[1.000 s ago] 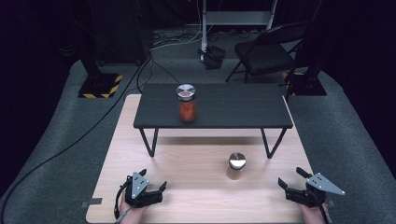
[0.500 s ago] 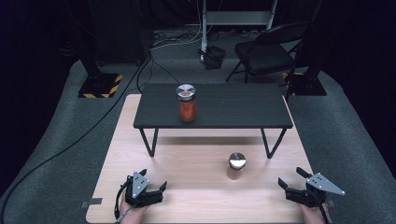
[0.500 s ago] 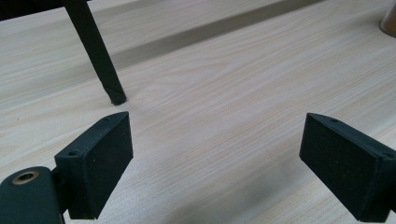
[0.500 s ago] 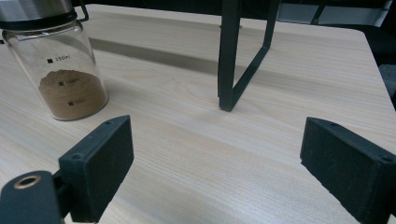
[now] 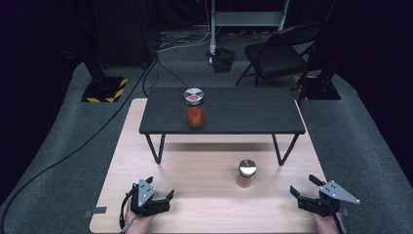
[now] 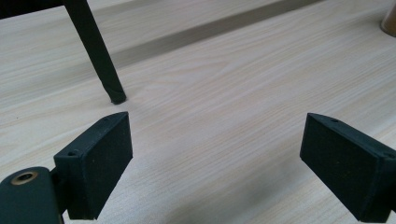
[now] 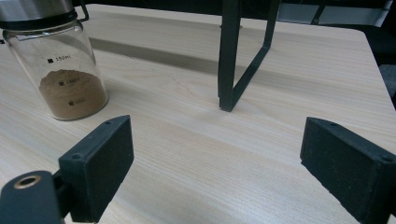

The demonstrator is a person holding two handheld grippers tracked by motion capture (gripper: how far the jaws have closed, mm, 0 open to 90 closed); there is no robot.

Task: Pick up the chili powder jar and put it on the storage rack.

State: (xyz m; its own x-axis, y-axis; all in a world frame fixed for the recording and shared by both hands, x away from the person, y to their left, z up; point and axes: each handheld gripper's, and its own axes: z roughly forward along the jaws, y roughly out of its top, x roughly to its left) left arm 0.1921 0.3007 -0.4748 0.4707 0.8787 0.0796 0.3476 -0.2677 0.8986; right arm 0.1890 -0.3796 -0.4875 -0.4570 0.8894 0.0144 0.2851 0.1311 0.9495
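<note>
From the high view, the left gripper [image 5: 157, 195] rests at the near left corner of the pale wooden table [image 5: 204, 170] and the right gripper [image 5: 304, 186] at its near right corner, both with jaws spread and empty. A jar of red contents [image 5: 195, 108] stands near the front edge of the black bench [image 5: 243, 109]. The right gripper view reveals the nearer glass jar [image 7: 53, 60] holds brown powder, beside the bench's leg [image 7: 229, 56].
</note>
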